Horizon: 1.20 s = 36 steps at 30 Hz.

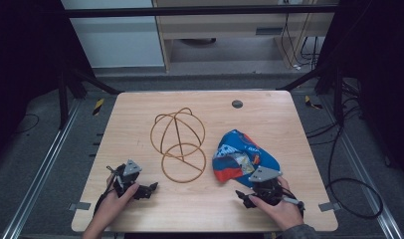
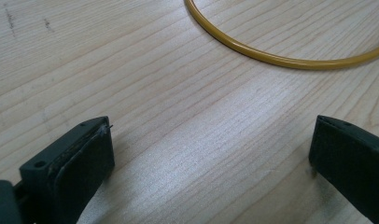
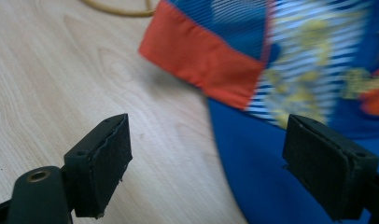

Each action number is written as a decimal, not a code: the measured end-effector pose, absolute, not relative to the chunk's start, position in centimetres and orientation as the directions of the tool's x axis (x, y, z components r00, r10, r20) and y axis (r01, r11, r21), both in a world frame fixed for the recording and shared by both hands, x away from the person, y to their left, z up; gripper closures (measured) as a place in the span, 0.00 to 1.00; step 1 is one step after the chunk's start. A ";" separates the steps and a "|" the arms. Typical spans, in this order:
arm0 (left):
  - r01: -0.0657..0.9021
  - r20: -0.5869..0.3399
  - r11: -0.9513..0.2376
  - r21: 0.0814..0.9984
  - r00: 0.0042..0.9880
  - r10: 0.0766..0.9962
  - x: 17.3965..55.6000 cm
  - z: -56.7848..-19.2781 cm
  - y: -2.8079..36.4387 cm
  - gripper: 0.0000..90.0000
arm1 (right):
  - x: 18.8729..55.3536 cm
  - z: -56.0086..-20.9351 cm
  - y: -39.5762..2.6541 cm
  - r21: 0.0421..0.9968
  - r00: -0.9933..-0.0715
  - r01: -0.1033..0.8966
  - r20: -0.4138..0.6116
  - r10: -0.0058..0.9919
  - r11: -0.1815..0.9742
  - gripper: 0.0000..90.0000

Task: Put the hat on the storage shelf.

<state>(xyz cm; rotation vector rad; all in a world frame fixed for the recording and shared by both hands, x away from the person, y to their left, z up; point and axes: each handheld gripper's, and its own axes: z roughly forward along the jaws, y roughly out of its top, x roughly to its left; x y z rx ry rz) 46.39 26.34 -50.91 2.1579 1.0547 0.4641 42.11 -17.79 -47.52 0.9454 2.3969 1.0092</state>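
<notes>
cloth [image 3: 290,70] just ahead of right hand-held gripper [image 3: 208,163], jaws apart.

No text, label, brand or number can be read anywhere in these pictures. The crumpled blue, red and white printed cloth [image 1: 244,158], lying near the right edge of the light wooden table [image 1: 140,107], carries yellow and white markings, but in the right gripper view [image 3: 290,60] they are blurred into stripes and blots with no legible letters. Black-and-yellow striped warning tape [image 1: 98,106] marks the floor beside the table's far left corner.
</notes>
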 end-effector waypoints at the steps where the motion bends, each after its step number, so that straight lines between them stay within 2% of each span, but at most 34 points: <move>1: 0.551 0.020 -0.439 0.710 0.608 0.794 46.4 -50.9 26.3 0.00 | 42.3 -47.0 -18.4 0.739 -0.701 0.442 -0.068 0.710 0.508 0.16; 10: 0.550 0.021 -0.440 0.710 0.608 0.794 46.4 -50.9 26.3 0.00 | 44.0 -45.2 -20.7 0.678 -0.678 0.508 -0.067 0.732 0.531 0.13; 22: 0.550 0.021 -0.440 0.710 0.608 0.794 46.4 -50.9 26.3 0.00 | 46.4 -43.1 -21.3 0.626 -0.689 0.532 -0.073 0.721 0.571 0.22; 28: 0.552 0.020 -0.439 0.709 0.606 0.795 46.4 -50.9 26.3 0.00 | 48.6 -42.0 -21.0 0.561 -0.705 0.549 -0.088 0.704 0.620 0.18; 36: 0.551 0.020 -0.439 0.709 0.607 0.795 46.4 -50.9 26.3 0.00 | 50.6 -40.6 -20.2 0.546 -0.726 0.553 -0.055 0.685 0.630 0.16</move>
